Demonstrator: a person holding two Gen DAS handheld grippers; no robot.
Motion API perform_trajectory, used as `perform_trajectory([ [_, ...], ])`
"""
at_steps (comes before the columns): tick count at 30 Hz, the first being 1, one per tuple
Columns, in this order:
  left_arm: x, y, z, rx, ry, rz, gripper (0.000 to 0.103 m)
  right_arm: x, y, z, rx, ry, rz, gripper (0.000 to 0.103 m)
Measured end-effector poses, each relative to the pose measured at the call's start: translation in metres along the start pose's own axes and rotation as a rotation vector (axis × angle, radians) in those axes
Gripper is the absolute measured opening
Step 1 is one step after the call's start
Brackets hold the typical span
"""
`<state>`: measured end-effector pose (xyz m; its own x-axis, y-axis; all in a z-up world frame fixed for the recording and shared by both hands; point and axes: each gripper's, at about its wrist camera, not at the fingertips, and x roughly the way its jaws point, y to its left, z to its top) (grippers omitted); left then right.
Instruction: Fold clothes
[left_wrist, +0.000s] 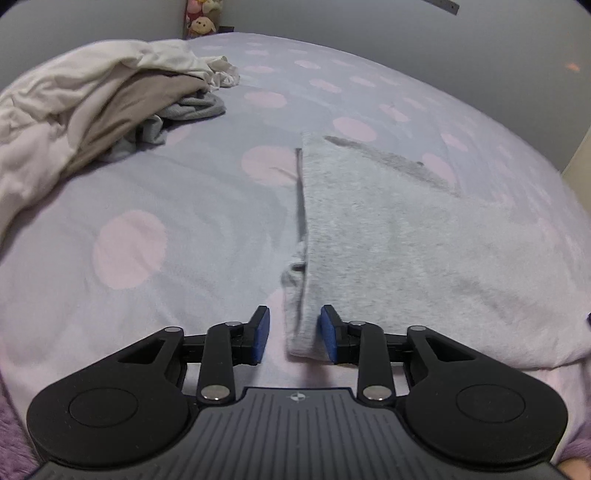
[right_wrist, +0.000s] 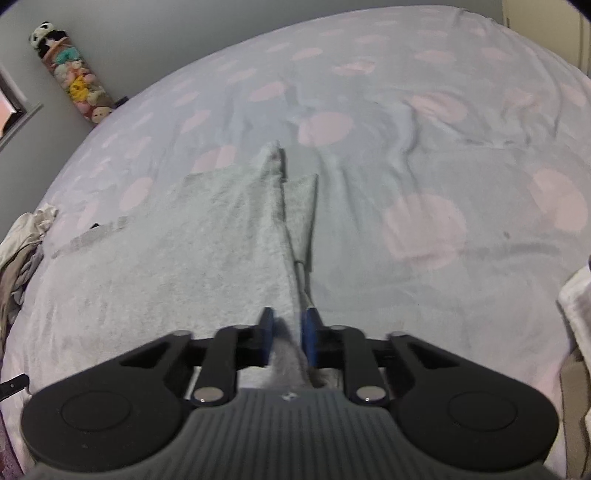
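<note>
Left wrist view: left gripper (left_wrist: 295, 330) narrowly brackets the grey garment (left_wrist: 388, 236) edge on the bed (left_wrist: 129, 206); right gripper (right_wrist: 287, 338) pinches it; lift both evenly.

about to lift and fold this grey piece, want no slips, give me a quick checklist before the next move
1. Left gripper has cloth between its pads: ok, an edge of the grey garment sits there, but a gap shows on one side, so not clamped.
2. Right gripper on the garment's other edge: ok, the pads look pressed on bunched cloth.
3. Garment lies flat on the dotted bedsheet: ok.
4. Clothes pile clear of the garment: ok, apart.
5. Space on the bed beyond the garment: ok.
6. Grip firm enough to lift: cannot tell.
</note>
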<state>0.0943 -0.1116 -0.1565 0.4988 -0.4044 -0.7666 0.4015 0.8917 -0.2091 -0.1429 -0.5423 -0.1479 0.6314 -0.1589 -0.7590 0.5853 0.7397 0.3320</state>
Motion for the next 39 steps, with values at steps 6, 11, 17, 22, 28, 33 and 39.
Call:
perform_trajectory([
  [6, -0.012, -0.003, 0.001, 0.011, -0.059, -0.010, 0.002, -0.032, 0.001, -0.006, 0.010, -0.106, 0.035, 0.003],
  [11, -0.014, -0.008, 0.005, 0.055, -0.053, 0.023, 0.001, -0.053, 0.003, -0.019, 0.006, -0.102, -0.053, 0.003],
  [17, 0.002, -0.007, -0.005, 0.124, 0.010, 0.096, 0.001, -0.021, 0.010, -0.021, -0.065, 0.043, -0.181, 0.003],
  [22, 0.012, -0.011, -0.008, 0.165, 0.019, 0.127, 0.001, 0.002, 0.017, -0.023, -0.142, 0.122, -0.254, 0.003],
  [28, 0.010, -0.008, -0.010, 0.156, 0.009, 0.115, 0.003, 0.004, 0.016, -0.025, -0.136, 0.154, -0.263, 0.004],
  [33, -0.003, -0.004, -0.008, 0.133, -0.026, 0.135, 0.018, -0.012, 0.009, -0.022, -0.066, 0.082, -0.253, 0.015],
  [39, -0.019, 0.000, 0.006, 0.073, -0.107, 0.140, 0.018, -0.025, 0.009, -0.020, -0.029, -0.014, -0.188, 0.035],
])
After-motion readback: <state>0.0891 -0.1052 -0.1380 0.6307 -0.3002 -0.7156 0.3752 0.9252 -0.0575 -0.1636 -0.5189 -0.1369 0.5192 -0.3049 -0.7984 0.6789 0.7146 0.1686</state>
